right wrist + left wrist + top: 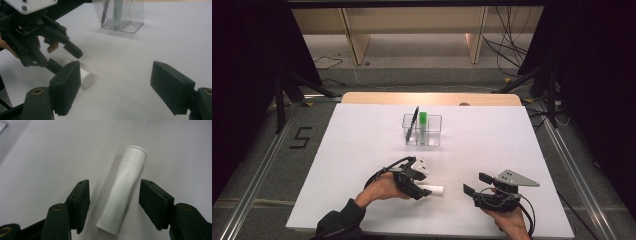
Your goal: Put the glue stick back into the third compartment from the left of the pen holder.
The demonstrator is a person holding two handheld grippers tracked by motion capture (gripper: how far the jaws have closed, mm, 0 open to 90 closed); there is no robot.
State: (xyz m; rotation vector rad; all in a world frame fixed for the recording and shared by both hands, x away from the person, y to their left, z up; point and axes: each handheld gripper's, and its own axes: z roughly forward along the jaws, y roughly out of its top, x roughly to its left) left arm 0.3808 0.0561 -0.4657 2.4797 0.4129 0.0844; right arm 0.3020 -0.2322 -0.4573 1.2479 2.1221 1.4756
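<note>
A white tube [435, 190] [122, 192] lies flat on the white table top, near the front. My left gripper [426, 187] [114, 187] reaches down over it with a jaw on each side. A gap shows between each pad and the tube, so the gripper is open. From the right gripper view the tube's end [87, 78] pokes out below the left gripper [68, 61]. My right gripper [476, 183] [116, 72] hovers to the right of the tube, open, with nothing between its jaws.
A clear plastic container [436, 131] [130, 15] stands at the table's middle, farther back. It holds a black pen [412, 124] and a green-capped tube [423, 124]. The white sheet [362, 145] covers the table; dark floor and cables lie beyond.
</note>
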